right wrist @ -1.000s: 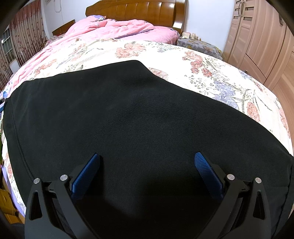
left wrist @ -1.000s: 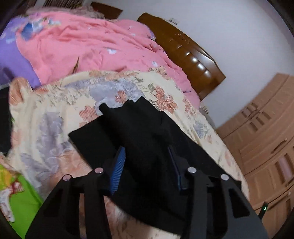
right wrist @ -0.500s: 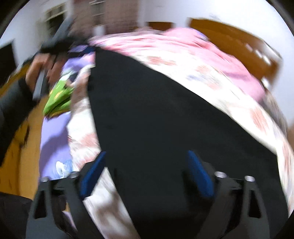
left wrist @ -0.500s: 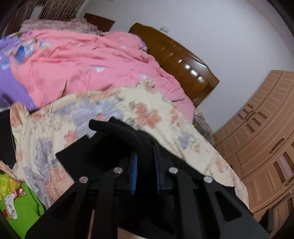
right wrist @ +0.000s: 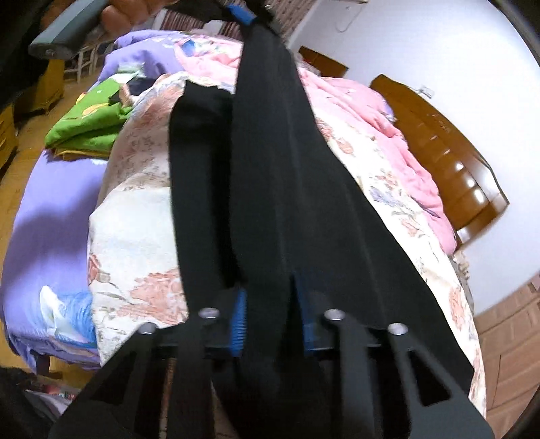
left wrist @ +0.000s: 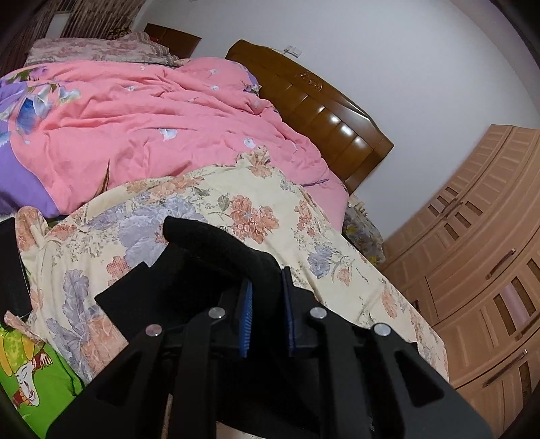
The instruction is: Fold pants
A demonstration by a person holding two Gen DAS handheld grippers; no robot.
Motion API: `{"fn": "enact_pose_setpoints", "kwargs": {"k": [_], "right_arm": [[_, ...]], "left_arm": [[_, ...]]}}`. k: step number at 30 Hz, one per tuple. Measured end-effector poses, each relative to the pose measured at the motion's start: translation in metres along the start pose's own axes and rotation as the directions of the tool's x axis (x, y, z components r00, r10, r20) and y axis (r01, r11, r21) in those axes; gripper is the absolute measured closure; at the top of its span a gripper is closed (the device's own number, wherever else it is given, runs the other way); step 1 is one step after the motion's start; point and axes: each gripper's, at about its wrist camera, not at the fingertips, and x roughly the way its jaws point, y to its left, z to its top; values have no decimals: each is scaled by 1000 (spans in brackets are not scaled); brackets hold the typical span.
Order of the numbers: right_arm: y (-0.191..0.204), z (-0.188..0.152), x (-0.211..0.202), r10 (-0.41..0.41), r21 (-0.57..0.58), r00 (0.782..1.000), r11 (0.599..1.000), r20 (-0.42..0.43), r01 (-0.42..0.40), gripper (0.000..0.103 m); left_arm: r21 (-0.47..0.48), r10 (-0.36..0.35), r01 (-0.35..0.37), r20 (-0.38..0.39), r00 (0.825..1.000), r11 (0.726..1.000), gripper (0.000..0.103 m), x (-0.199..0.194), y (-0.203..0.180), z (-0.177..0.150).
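The black pants [left wrist: 206, 256] lie on the floral bedspread [left wrist: 270, 209] and are lifted along one edge. My left gripper [left wrist: 265, 314] is shut on a bunched black fold of the pants. In the right wrist view the pants [right wrist: 270, 169] stretch as a taut band from my right gripper [right wrist: 270, 324], which is shut on their near edge, up to the left gripper [right wrist: 239, 11] at the top. A lower layer of the pants [right wrist: 199, 169] hangs beside the band.
A pink quilt [left wrist: 141, 118] is piled at the bed's far side before a wooden headboard [left wrist: 320, 111]. Green printed fabric [right wrist: 87, 128] and a purple sheet [right wrist: 50, 202] lie at the bed's edge. Wooden wardrobes [left wrist: 486, 256] stand on the right.
Both grippers closed on the pants: the left within the first half second, the right after it. The right gripper swung round and the fabric is now lifted and stretched between them.
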Motion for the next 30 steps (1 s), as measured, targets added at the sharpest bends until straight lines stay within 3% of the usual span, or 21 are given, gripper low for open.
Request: {"fn": "enact_pose_setpoints", "kwargs": {"k": [1, 6, 9, 11, 15, 20, 23, 24, 26, 27, 28, 29, 30], "right_arm": [[-2, 0, -5, 6, 8, 1000, 1000, 23, -6, 94], [-13, 1, -40, 20, 45, 994, 999, 109, -25, 94], [-6, -4, -32, 54, 25, 996, 998, 78, -56, 95], [6, -9, -16, 75, -3, 997, 997, 32, -75, 95], [13, -8, -9, 70, -21, 997, 997, 17, -70, 95], [10, -3, -19, 38, -4, 998, 999, 54, -37, 95], [20, -8, -2, 85, -8, 996, 996, -10, -86, 81], [23, -9, -4, 85, -10, 996, 996, 12, -85, 75], [20, -8, -6, 109, 10, 994, 994, 3, -109, 67], [14, -8, -10, 175, 37, 985, 984, 0, -175, 43], [9, -8, -13, 224, 65, 975, 972, 5, -224, 22], [1, -9, -18, 269, 104, 963, 957, 24, -270, 18], [-13, -12, -31, 303, 159, 950, 937, 72, -311, 17]], "left_arm": [[3, 3, -3, 1, 1000, 1000, 88, -1, 1, 0], [51, 50, -52, 43, 998, 997, 88, -22, 6, -12], [18, 153, -152, -22, 988, 988, 88, -4, 38, -41], [-21, 173, -175, -70, 982, 984, 88, 14, 61, -57], [-43, 131, -132, -37, 991, 990, 88, 15, 78, -69], [94, 141, -143, 26, 990, 985, 88, 4, 47, -52], [106, 215, -208, -58, 975, 972, 86, 26, 58, -57], [101, 228, -220, -77, 971, 970, 78, 33, 66, -62], [63, 206, -202, -65, 976, 977, 71, 28, 75, -66], [47, 222, -220, -43, 974, 974, 55, 20, 75, -64], [46, 268, -267, -13, 963, 963, 36, 13, 72, -63], [55, 339, -340, 31, 940, 939, 31, 4, 65, -61], [82, 432, -440, 95, 897, 894, 27, -7, 50, -58]]}}
